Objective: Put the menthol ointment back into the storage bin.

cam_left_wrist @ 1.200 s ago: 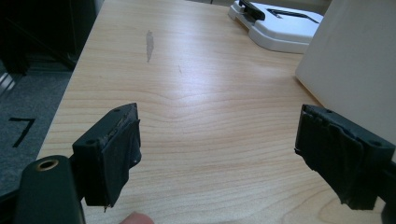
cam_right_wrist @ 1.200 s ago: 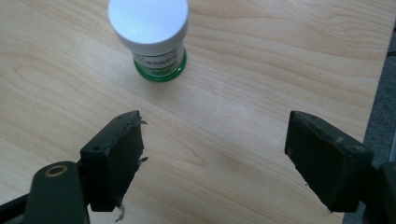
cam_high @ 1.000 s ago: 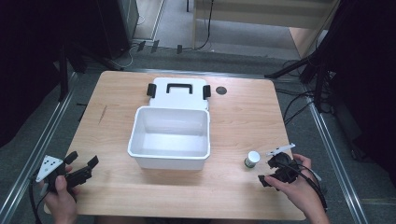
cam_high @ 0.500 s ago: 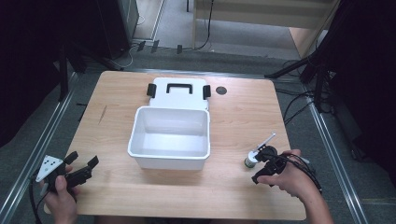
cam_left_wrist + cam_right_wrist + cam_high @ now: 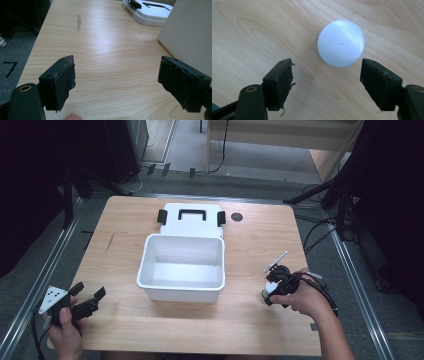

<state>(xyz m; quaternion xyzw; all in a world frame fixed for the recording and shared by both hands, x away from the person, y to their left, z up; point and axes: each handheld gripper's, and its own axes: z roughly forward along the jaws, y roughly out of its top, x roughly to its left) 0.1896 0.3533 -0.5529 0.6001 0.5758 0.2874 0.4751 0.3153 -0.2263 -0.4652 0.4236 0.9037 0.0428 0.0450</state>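
A small round container with a white lid (image 5: 340,43) stands on the wooden table (image 5: 250,245) to the right of the white bin. My right gripper (image 5: 327,83) points straight down just above it, open, with the lid a little beyond its jaws; in the high view the right gripper (image 5: 274,289) covers most of the small container (image 5: 265,294). My left gripper (image 5: 91,302) rests open near the table's front left corner, nothing between its jaws, and the left gripper (image 5: 116,85) faces bare wood.
An open white plastic bin (image 5: 182,268) stands at the table's middle, its wall (image 5: 190,32) close on the left gripper's right. The bin's white lid with black handle and latches (image 5: 190,217) lies flat behind it. A dark round hole (image 5: 236,216) marks the table's far side.
My right gripper has moved left from the table's right edge and tipped down over the small container. The left gripper has stayed put.
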